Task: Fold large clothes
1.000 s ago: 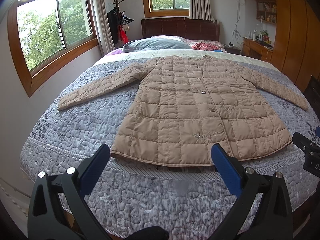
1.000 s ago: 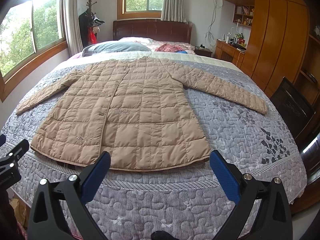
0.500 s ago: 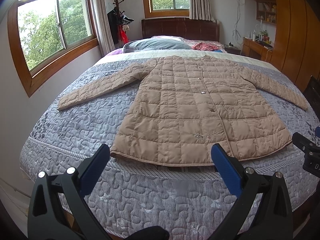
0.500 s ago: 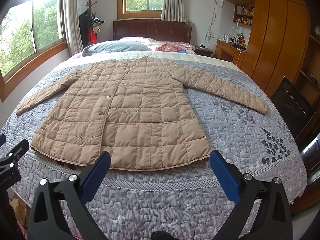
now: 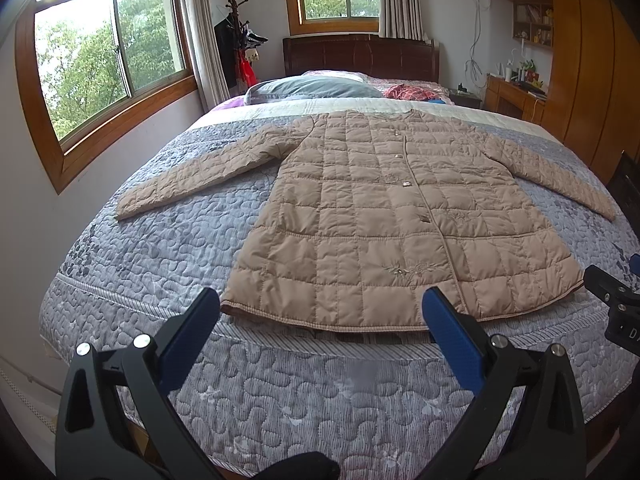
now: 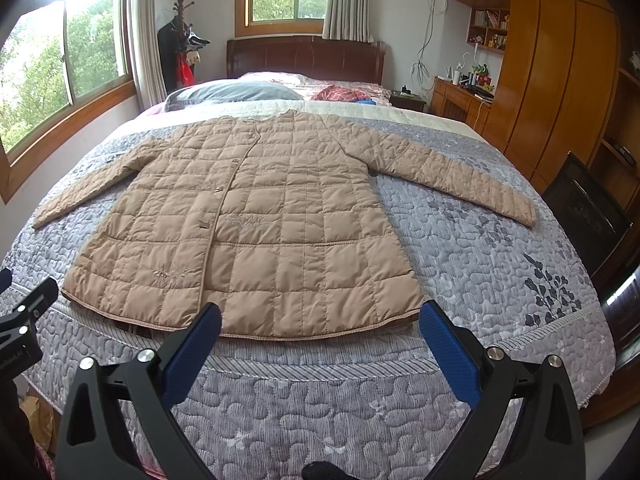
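A tan quilted coat (image 5: pixel 384 216) lies flat, front up, on a bed covered by a grey patterned quilt (image 5: pixel 168 248). Both sleeves are stretched out to the sides, and the collar points away from the claws toward the dark wooden headboard (image 5: pixel 360 54).

The left claw (image 5: pixel 320 310) hovers at the foot of the bed, its blue-padded fingers (image 5: pixel 448 332) spread wide and holding nothing. Just ahead of it lies the coat's hem: the hem's left corner sits just beyond the left fingertip, while the right fingertip overlaps the hem line in the view. Whether either tip touches the fabric cannot be told.

The right claw (image 6: pixel 320 318) is likewise spread wide and empty, level with the other claw and to its right. The hem's right corner lies just ahead of its right fingertip. The coat's right sleeve (image 6: pixel 448 178) runs out ahead and to the right of this claw, the left sleeve (image 5: pixel 200 172) ahead and to the left of the left claw.

Past the collar, a grey pillow (image 6: pixel 236 92) and a red checked cloth (image 6: pixel 344 92) rest near the headboard. A wooden wardrobe (image 6: pixel 560 80) stands to the right of the bed.
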